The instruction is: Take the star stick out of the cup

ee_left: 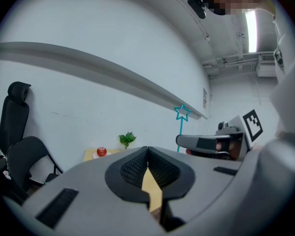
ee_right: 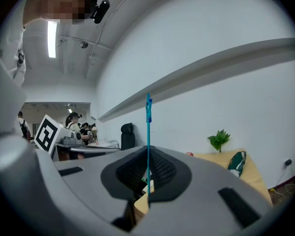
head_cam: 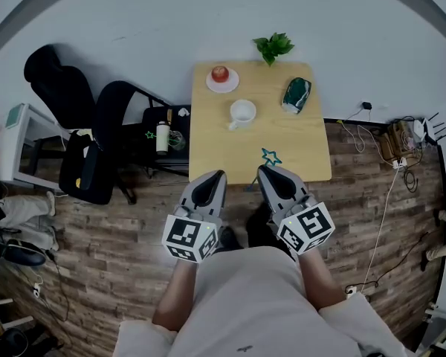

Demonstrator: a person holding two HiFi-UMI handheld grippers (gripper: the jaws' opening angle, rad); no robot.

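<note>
A thin teal stick with an outlined star (head_cam: 271, 157) on top stands upright between the jaws of my right gripper (head_cam: 266, 171), over the near edge of the wooden table (head_cam: 208, 147). In the right gripper view the star stick (ee_right: 148, 127) runs straight up from the shut jaws of that gripper (ee_right: 147, 151). The white cup (head_cam: 242, 113) stands apart at the table's middle, with nothing in it that I can see. My left gripper (head_cam: 213, 177) hangs beside the right one, shut and empty (ee_left: 147, 150). From the left gripper view the star stick (ee_left: 182, 113) rises above the right gripper (ee_left: 209, 142).
A red apple on a white plate (head_cam: 221, 75) and a small green plant (head_cam: 273, 46) stand at the table's far side, a green pouch (head_cam: 296, 94) at its right. Black chairs (head_cam: 111, 121) and a low stand holding a bottle (head_cam: 162, 136) crowd the left. Cables (head_cam: 398, 155) lie on the floor at right.
</note>
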